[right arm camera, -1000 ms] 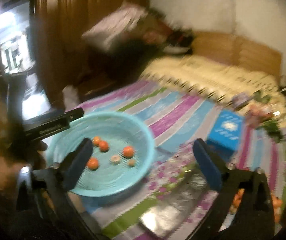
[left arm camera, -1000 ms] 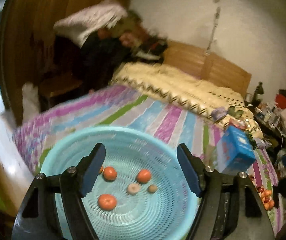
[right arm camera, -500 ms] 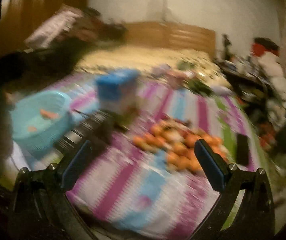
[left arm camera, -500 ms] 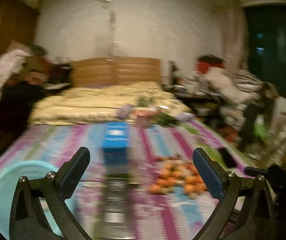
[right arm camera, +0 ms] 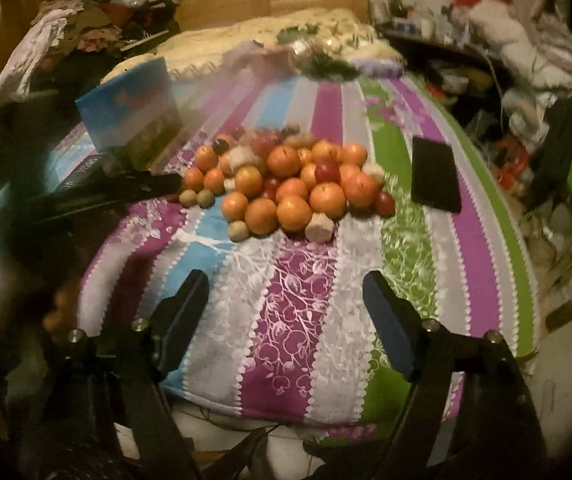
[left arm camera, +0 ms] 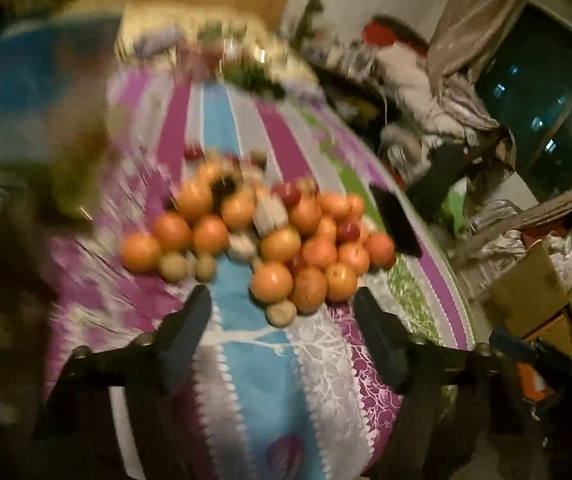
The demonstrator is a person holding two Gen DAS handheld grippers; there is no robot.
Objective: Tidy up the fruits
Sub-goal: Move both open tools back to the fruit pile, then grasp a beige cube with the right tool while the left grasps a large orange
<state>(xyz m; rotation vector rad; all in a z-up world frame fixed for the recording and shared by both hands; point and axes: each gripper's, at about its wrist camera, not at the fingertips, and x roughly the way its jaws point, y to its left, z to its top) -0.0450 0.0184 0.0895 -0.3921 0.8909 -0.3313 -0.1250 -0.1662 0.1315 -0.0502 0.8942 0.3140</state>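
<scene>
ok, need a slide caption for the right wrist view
Right gripper, jaws open and empty, just closing partway, over striped bedspread, facing fruit pile; black phone beside it.

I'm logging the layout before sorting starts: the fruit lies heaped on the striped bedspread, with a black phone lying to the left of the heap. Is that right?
Not quite. In the right wrist view the phone lies to the right of the fruit heap, not the left. The rest holds: the fruit is heaped on the striped bedspread.

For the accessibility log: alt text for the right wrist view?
A pile of fruit, mostly orange, lies on a striped bedspread, ahead of the open, empty right claw. A dark phone lies right of the pile, a blue box left.
</scene>
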